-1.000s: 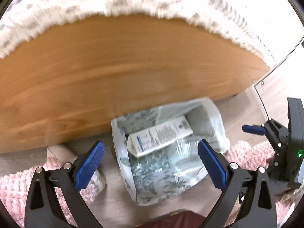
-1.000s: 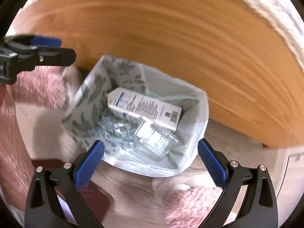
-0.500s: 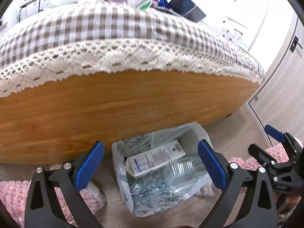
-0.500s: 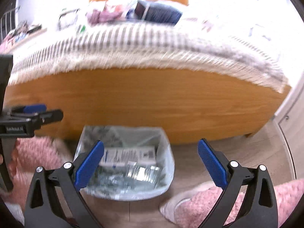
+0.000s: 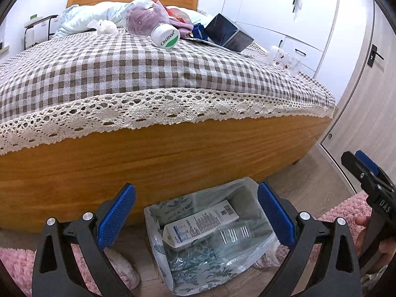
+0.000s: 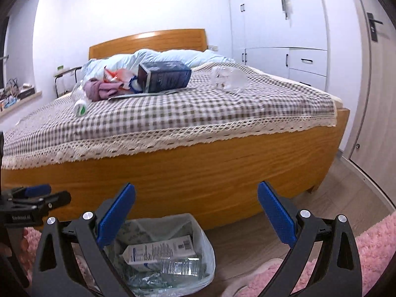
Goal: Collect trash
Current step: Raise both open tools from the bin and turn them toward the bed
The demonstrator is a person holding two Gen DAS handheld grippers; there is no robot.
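Both grippers, left gripper and right gripper, have jaws apart, empty. At bottom centre the trash bag holds one carton and one bottle; on the bed above lie one dark box and one capped bottle.

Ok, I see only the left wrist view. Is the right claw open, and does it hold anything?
Observer: The right claw is open and holds nothing.
Operator: What is the clear thing near the right edge of the bed?
Observer: A clear plastic bottle, lying on its side on the bed.
Operator: And how does the dark box lie?
Observer: The dark box lies on its side, and its open end faces the pink cloth.
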